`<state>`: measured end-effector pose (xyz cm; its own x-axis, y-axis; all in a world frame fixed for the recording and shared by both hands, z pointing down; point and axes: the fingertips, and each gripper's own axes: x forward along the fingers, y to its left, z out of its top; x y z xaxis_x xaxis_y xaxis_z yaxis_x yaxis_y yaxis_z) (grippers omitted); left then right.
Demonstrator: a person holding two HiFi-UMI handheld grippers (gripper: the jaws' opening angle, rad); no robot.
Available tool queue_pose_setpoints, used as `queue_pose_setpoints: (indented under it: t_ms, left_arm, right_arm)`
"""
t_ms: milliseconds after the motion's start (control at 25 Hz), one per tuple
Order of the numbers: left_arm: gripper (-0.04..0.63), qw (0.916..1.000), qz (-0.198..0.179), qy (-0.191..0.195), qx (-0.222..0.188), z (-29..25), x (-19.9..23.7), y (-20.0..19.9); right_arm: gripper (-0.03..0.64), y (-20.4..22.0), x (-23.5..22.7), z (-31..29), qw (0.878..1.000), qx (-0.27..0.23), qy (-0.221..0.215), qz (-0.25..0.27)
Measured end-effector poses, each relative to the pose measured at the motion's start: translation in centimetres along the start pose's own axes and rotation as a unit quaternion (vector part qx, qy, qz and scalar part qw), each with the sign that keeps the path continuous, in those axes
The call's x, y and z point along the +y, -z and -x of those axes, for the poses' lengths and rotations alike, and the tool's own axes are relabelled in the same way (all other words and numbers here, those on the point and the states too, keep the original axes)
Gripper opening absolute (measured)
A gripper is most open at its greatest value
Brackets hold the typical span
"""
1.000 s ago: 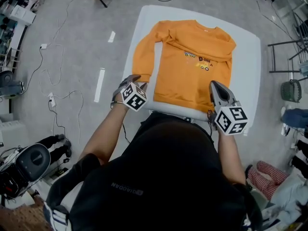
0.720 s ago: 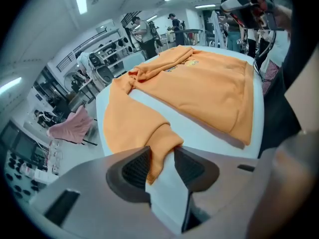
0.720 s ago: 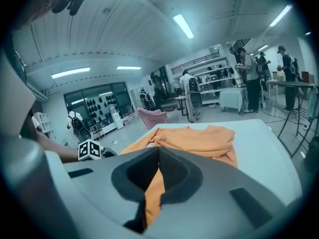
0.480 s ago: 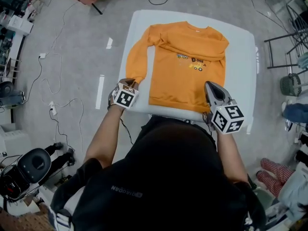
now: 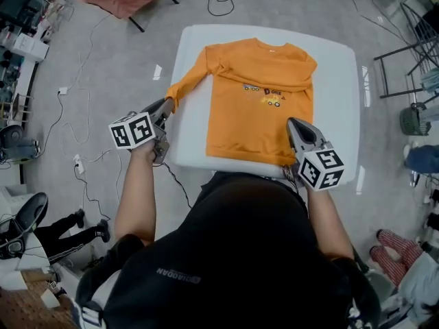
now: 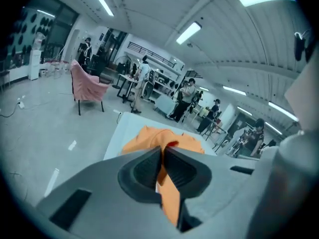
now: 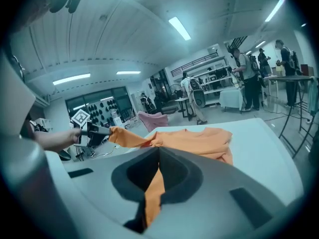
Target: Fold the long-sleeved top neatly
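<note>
The orange top (image 5: 264, 108) lies spread out, front up, on the white table (image 5: 339, 81) in the upper middle of the head view. At the table's left edge, the left gripper (image 5: 167, 104) has just been closing its jaws and now pinches the end of the sleeve (image 5: 188, 81), which stretches out to the left, raised off the table. At the lower right of the top, the right gripper (image 5: 291, 122) is clamped on its bottom edge, with orange cloth pressed between the jaws.
</note>
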<state>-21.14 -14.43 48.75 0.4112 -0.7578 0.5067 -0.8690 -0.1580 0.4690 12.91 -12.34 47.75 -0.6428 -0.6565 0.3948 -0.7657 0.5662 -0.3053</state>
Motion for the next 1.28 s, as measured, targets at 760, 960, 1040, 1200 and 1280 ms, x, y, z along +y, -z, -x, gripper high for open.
queue_pose_setpoints:
  t_ms: [760, 960, 1040, 1200, 1280]
  left_arm:
    - [0.021, 0.9903, -0.015, 0.124, -0.061, -5.8, -19.2, -13.8]
    - [0.021, 0.992, -0.031, 0.118, -0.033, -11.6, -23.4, -11.9]
    - [0.021, 0.9931, -0.039, 0.107, -0.024, -14.0, -24.5, -11.0]
    - [0.021, 0.9947, -0.064, 0.079, 0.015, -19.4, -26.1, -8.1]
    - [0.021, 0.9946, -0.067, 0.071, 0.035, -21.7, -26.8, -6.5]
  right_arm:
    - [0.006, -1.0, -3.2, 2.9, 1.0, -0.023, -0.003, -0.003]
    - [0.006, -0.8, -4.3, 4.4, 0.999, -0.031, 0.004, -0.007]
    - [0.006, -0.7, -4.7, 4.9, 0.999, -0.033, 0.007, -0.008]
    - [0.006, -0.1, -6.2, 6.0, 0.999, -0.032, 0.017, -0.016]
    - [0.006, 0.3, -7.0, 6.6, 0.999, -0.03, 0.023, -0.02]
